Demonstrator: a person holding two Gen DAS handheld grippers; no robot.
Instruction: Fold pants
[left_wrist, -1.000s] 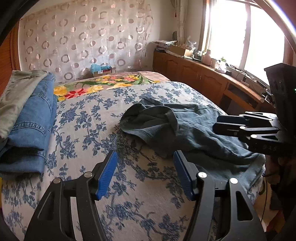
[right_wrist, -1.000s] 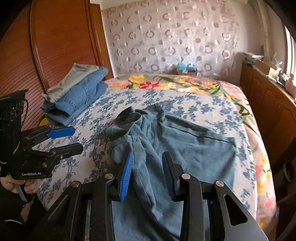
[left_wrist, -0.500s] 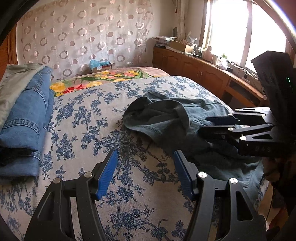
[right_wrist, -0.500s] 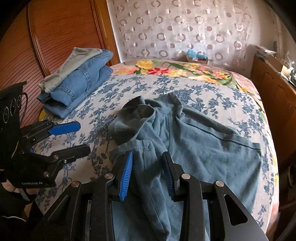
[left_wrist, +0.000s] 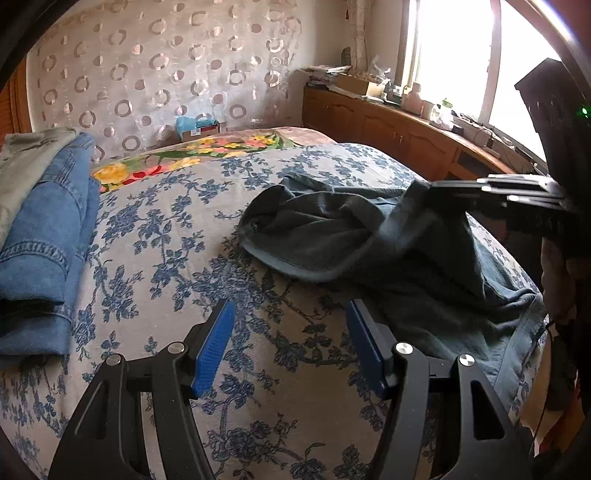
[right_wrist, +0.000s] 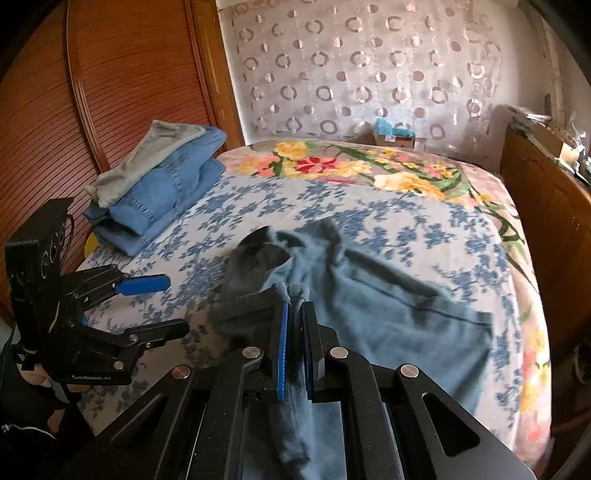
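Crumpled teal-grey pants lie on the blue-flowered bedspread. My right gripper is shut on a fold of the pants and lifts that edge a little off the bed. It also shows in the left wrist view, clamped on the raised cloth. My left gripper is open and empty, low over the bedspread just in front of the pants' near edge. It also shows at the left of the right wrist view, open.
A stack of folded jeans with a grey garment on top lies at the bed's left side, also in the right wrist view. A wooden cabinet runs under the window on the right. A wooden slatted wall is on the left.
My right gripper has closed on a fold of the pants and raised it. My left gripper has stayed open and moved a little closer to the pants.
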